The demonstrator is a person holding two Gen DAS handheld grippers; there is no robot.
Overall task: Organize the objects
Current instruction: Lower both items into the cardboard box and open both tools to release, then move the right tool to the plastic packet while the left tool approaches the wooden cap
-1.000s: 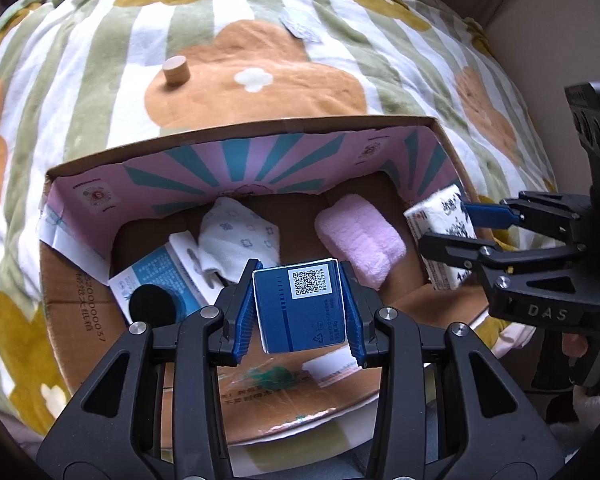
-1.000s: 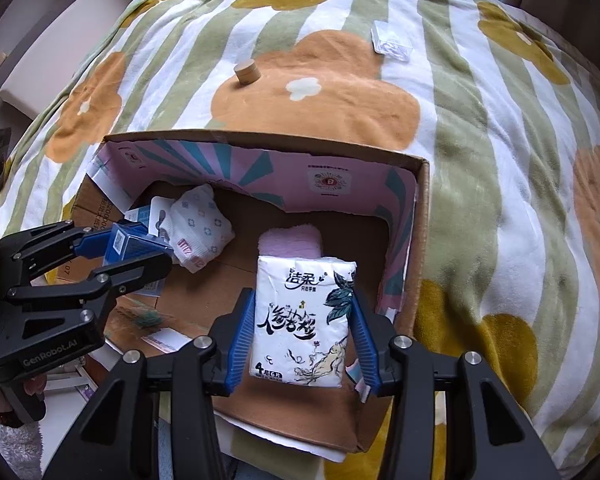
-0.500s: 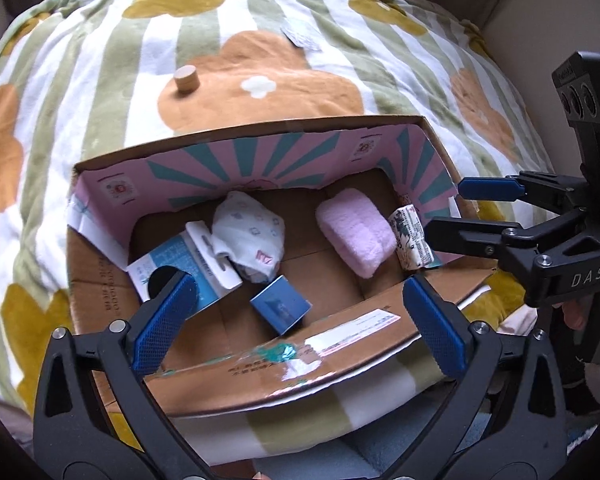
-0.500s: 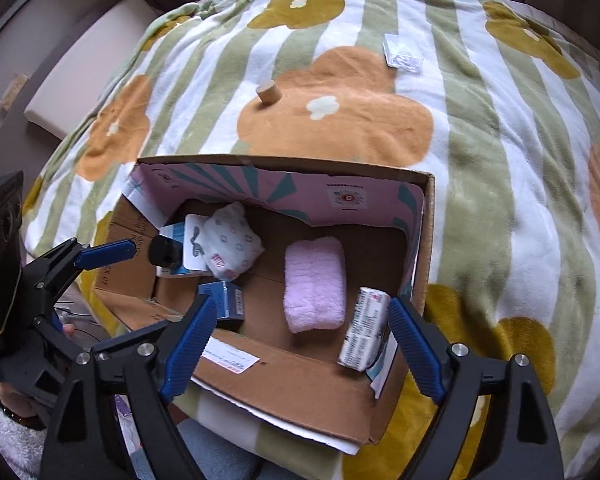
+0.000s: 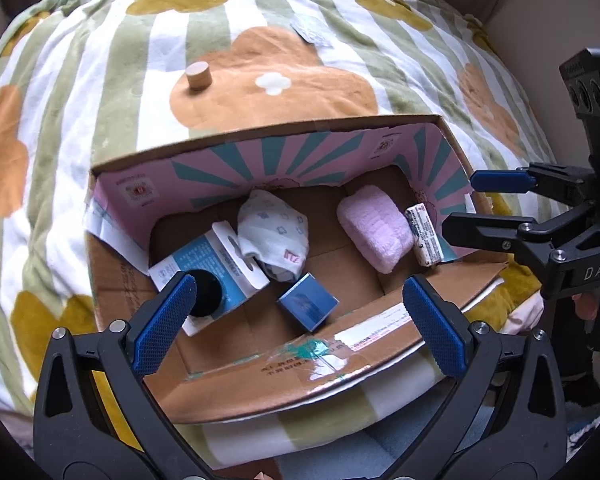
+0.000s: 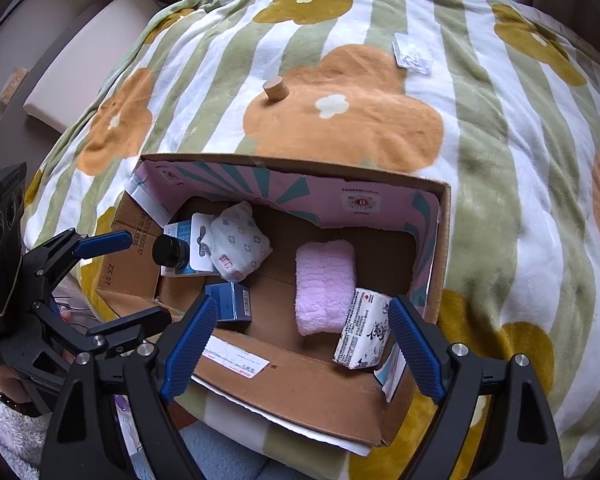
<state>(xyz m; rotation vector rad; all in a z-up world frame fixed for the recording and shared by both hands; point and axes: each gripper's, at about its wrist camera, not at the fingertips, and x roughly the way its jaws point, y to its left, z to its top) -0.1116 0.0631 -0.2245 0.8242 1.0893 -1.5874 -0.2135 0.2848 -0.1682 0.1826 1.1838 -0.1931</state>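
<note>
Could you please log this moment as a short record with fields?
setting: cardboard box on a flowered blanket
in box, left side: blue carton, patterned pouch, carded pack with black cap
in box, right side: pink towel, tissue pack leaning at the right wall
outside box: wooden cylinder, clear packet
left tongs: open, empty
right tongs: open, empty
</note>
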